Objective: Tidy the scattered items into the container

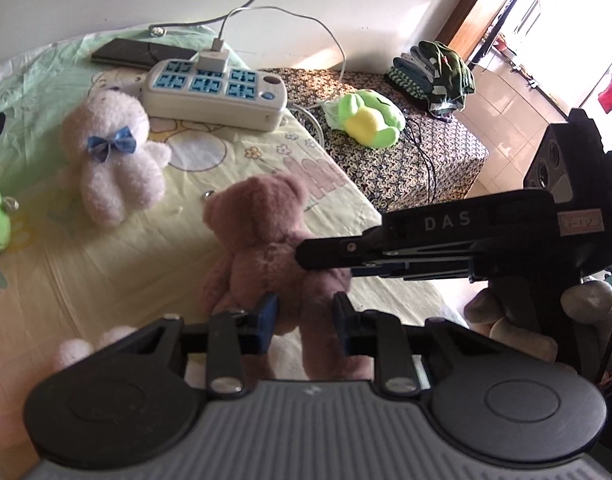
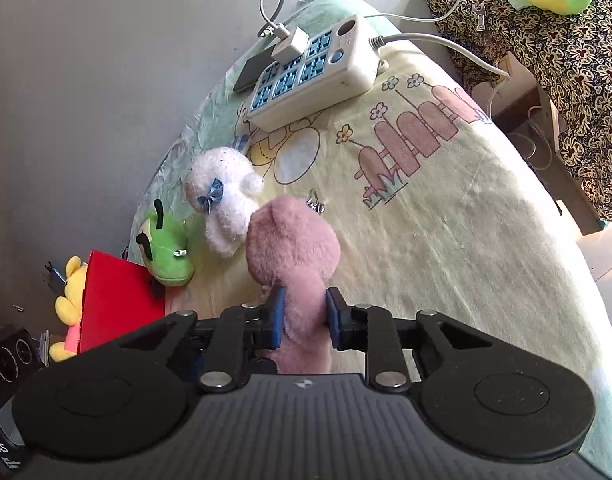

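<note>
A pink teddy bear (image 1: 262, 216) is propped up on the yellow cartoon bedsheet (image 1: 106, 264). My left gripper (image 1: 306, 314) is shut on one of its legs, blue pads pressing the fur from both sides. My right gripper (image 1: 306, 256) reaches in from the right and pinches the bear's side. In the right wrist view the same bear (image 2: 290, 240) has a limb squeezed between the pads of my right gripper (image 2: 305, 312). A white bear with a blue bow (image 1: 114, 152) and a green plush (image 2: 166, 252) lie to the left. A red box (image 2: 118, 300) stands by the bed's left edge.
A white power strip (image 1: 214, 92) with a charger and cables, and a dark phone (image 1: 138, 52), lie at the bed's far end. A green and yellow frog plush (image 1: 368, 120) and folded clothes (image 1: 434, 76) sit on a patterned side table. A yellow plush (image 2: 68, 300) is behind the red box.
</note>
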Available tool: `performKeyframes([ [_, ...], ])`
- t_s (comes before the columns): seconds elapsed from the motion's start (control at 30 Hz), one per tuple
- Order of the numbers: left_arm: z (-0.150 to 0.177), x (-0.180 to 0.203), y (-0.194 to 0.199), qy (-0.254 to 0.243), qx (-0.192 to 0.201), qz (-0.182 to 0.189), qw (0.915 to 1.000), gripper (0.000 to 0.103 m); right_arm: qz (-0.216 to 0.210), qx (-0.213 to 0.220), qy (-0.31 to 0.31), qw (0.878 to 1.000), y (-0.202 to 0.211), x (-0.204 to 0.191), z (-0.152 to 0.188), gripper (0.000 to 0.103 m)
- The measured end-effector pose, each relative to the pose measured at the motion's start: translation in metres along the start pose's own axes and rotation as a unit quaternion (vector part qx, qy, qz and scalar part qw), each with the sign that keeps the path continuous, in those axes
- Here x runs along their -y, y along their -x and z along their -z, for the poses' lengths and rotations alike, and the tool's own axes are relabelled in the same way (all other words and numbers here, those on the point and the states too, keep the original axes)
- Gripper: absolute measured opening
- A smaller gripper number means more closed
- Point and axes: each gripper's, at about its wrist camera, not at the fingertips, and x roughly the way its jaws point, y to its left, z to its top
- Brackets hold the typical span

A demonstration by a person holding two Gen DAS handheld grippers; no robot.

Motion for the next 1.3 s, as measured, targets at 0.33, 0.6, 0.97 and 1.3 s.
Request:
performKeyframes([
  [0.33, 0.003, -0.03, -0.004, 0.04, 0.006, -0.045, 0.9982, 0.07, 0.024, 0.009, -0.021, 0.999, -0.005, 0.006, 0.008, 0.055],
  [0.6, 0.007, -0.029, -0.017, 0.049, -0.014, -0.021, 0.9985, 0.045, 0.002, -0.004, -0.023, 1.0, -0.013, 0.006, 0.011, 0.044],
  [0.97, 0.011, -0.014, -0.003, 0.05, -0.01, -0.008, 0.9987, 0.023, -0.042, 0.029, -0.01, 0.999, 0.016, -0.008, 0.003, 0.023],
  [1.3, 0.023, -0.011, -0.017, 0.032, -0.039, -0.029, 0.9983, 0.053, 0.019, 0.013, 0.051, 0.998, 0.003, -0.023, 0.022, 0.04],
])
